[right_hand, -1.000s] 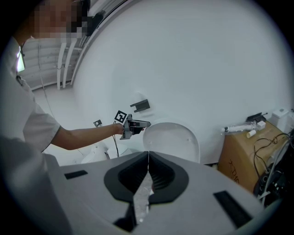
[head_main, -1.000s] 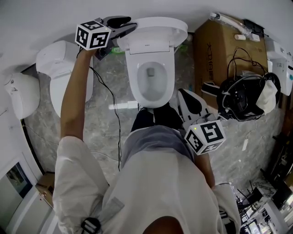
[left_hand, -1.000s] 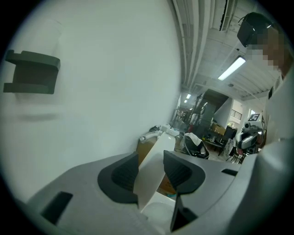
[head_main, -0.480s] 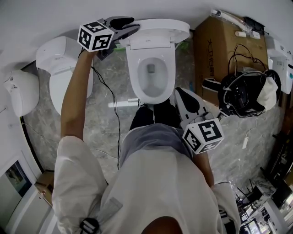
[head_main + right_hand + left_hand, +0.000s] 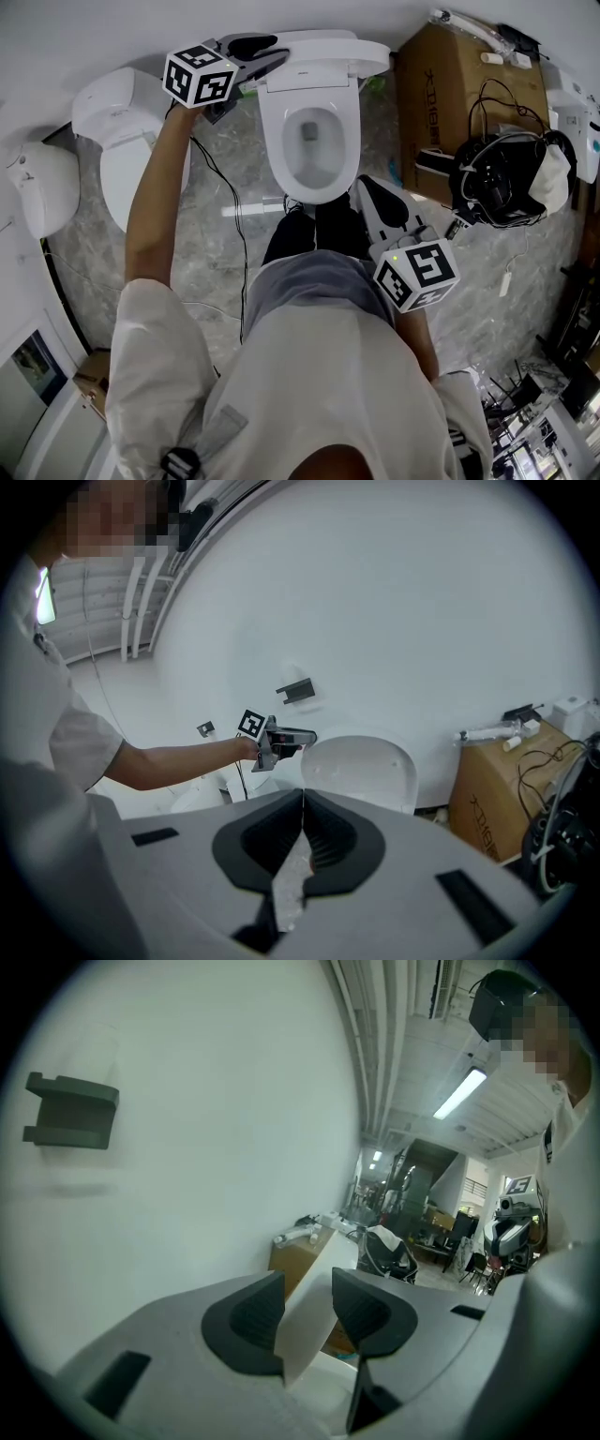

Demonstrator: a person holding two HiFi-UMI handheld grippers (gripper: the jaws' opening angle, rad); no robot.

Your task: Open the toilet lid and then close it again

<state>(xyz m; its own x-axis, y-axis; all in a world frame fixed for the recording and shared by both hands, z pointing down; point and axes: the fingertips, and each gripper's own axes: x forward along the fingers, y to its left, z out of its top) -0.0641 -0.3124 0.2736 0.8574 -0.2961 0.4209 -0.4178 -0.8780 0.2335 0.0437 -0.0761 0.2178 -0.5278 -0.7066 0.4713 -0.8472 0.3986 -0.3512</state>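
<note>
The white toilet (image 5: pixel 277 150) stands in front of me with its lid (image 5: pixel 323 66) raised toward the wall. My left gripper (image 5: pixel 272 52) reaches to the lid's left edge. In the left gripper view that edge (image 5: pixel 305 1321) stands between the pads; the jaws (image 5: pixel 307 1302) have just been closing around it, with a sliver of gap still showing on the right side. My right gripper (image 5: pixel 367 192) hangs low beside my leg, in front of the bowl, shut and empty (image 5: pixel 302 803). From there I see the upright lid (image 5: pixel 361 771) and the left gripper (image 5: pixel 305 735) beside it.
A second white toilet (image 5: pixel 127 141) stands to the left, with another white fixture (image 5: pixel 37 187) beyond it. A cardboard box (image 5: pixel 436 103) and a pile of black gear with cables (image 5: pixel 502 183) sit at the right. A dark bracket (image 5: pixel 70 1110) hangs on the wall.
The left gripper and the lid's edge have shifted a little toward the wall, and the lid stands steeper. The right gripper has drifted slightly.
</note>
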